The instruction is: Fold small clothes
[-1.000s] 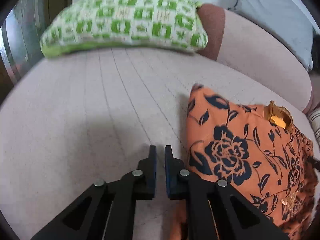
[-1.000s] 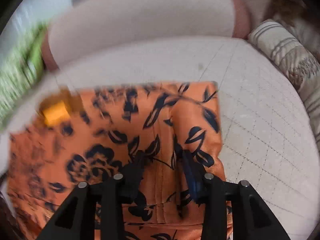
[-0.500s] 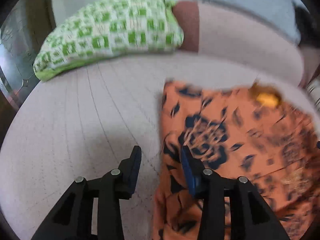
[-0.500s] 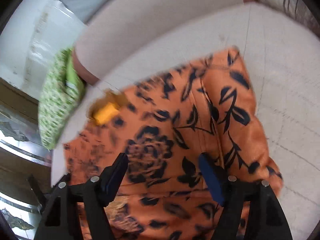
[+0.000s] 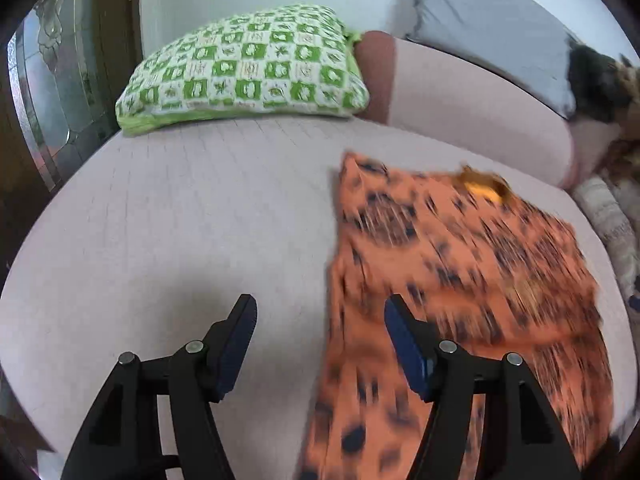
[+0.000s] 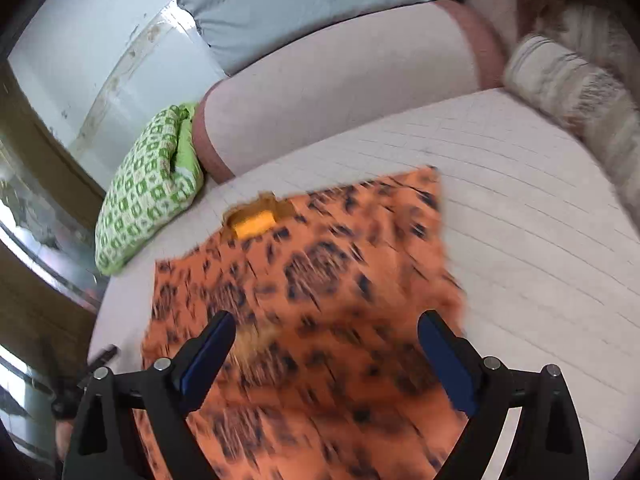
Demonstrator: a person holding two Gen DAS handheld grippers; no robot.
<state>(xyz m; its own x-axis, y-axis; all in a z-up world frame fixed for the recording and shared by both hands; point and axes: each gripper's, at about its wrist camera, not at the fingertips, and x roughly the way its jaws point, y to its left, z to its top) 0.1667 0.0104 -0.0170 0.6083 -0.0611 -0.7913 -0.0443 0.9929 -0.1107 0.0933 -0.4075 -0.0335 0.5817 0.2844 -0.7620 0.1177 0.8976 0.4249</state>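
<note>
An orange garment with a dark floral print (image 5: 460, 280) lies flat on the pale quilted sofa seat (image 5: 180, 220), blurred by motion. Its collar with a yellow label (image 5: 484, 190) points toward the backrest. My left gripper (image 5: 320, 316) is open and empty, above the garment's left edge, its right finger over the cloth. In the right wrist view the garment (image 6: 320, 300) fills the centre, label (image 6: 254, 220) at the far side. My right gripper (image 6: 326, 332) is wide open and empty above the cloth.
A green-and-white checked cushion (image 5: 248, 68) rests at the seat's back left, also in the right wrist view (image 6: 148, 188). A grey pillow (image 5: 488, 28) sits on the backrest. A beige striped cushion (image 6: 572, 92) lies at the right. A glass-panelled door (image 5: 52, 80) stands left.
Both grippers opened wide and pulled up and back from the garment. The left was shut a second ago; the right let go of the cloth fold it straddled.
</note>
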